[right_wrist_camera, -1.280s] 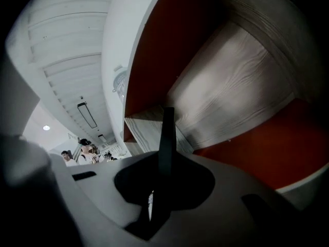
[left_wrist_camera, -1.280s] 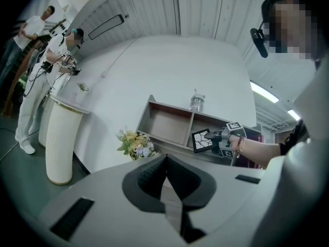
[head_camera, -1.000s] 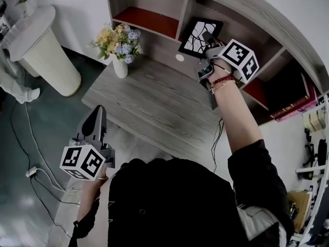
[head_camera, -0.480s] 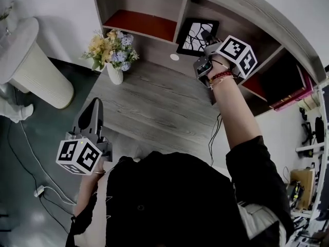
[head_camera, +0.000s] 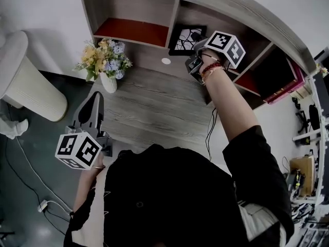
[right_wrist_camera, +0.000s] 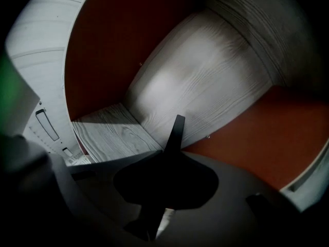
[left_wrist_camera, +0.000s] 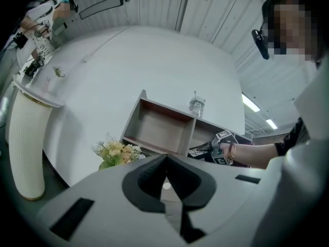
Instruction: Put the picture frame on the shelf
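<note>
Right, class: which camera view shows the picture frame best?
The head view: the picture frame faces it, pattern visible, in the shelf. The left gripper view shows a distant sliver; the right gripper view only its dark edge.

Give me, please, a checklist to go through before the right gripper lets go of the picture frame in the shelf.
1. The picture frame is inside the middle compartment of the shelf: ok.
2. The right gripper has the frame's edge between its jaws, which have just been opening slightly: ok.
3. The frame's lower edge rests on the compartment floor: cannot tell from these angles.
4. The left gripper is empty, jaws together, well away from the shelf: ok.
5. The flower vase stands apart from the frame, on the desk: ok.
</note>
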A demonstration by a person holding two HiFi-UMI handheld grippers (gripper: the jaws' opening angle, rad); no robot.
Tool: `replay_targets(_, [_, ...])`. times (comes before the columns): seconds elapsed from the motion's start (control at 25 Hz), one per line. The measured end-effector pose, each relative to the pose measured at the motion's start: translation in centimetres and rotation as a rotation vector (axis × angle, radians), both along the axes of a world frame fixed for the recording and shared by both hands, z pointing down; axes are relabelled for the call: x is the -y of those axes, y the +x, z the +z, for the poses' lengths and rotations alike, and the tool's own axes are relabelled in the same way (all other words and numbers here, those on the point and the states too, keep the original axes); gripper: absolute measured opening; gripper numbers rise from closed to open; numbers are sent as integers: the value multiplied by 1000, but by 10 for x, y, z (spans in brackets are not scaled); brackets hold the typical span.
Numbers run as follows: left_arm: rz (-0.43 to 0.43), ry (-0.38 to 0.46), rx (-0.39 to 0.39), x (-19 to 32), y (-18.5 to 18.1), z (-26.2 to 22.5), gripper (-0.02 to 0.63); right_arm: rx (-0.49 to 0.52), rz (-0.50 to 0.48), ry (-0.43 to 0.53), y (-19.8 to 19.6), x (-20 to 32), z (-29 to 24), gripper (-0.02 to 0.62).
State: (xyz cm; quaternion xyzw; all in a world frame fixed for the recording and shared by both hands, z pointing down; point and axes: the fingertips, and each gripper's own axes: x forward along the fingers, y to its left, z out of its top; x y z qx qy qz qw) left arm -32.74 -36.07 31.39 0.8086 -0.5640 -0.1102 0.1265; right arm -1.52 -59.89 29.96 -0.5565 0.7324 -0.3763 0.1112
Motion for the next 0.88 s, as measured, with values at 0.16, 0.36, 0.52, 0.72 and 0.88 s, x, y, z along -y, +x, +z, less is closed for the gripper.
replay_targets(0.16, [6,12,-9,3,1,-2,11,-26,-9,-17,0,1,2,61])
replay_targets(0.36, [11,12,-12,4,2,-2,11,-73,-20,-32,0,1,2,74])
replay_targets(0.52, [7,13,-13,2,-1,-3,11,-123,-46,-36,-8,2,2,84])
replay_targets(0.72, [4,9,-16,-1,-6,-1,11,-143,-46,-40,-9,3,3,86])
replay_targets(0.88, [3,9,-18,-3,-8,-1,11,-158,-45,-46,-9,5,3,88])
